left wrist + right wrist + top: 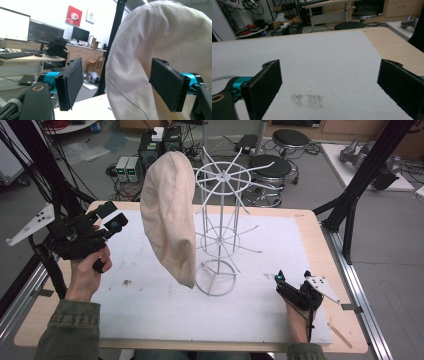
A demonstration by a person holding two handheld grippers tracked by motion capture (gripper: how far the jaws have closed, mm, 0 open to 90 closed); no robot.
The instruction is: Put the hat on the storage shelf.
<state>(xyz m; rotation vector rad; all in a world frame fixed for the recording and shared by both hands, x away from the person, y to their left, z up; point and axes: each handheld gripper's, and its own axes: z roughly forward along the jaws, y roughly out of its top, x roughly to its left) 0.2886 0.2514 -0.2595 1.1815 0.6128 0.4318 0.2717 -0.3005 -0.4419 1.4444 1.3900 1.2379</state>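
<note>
A cream cloth cap (169, 215) hangs on a white wire stand (219, 227) in the middle of the table. My left gripper (113, 218) is held up to the left of the cap, open, a short way from it. In the left gripper view the cap (160, 57) bulges between the spread jaws of my left gripper (120, 85), untouched by either. My right gripper (292, 278) rests low on the white mat (150, 305) at the front right, open with nothing between its jaws. In the right gripper view my right gripper (329, 87) looks over the bare mat (317, 62).
The stand's round base (216, 277) sits mid-table and its wire arms (245, 247) stick out to the right. Black frame posts (357, 185) rise at the table's right and left sides. Stools (270, 170) and boxes stand on the floor beyond the far edge.
</note>
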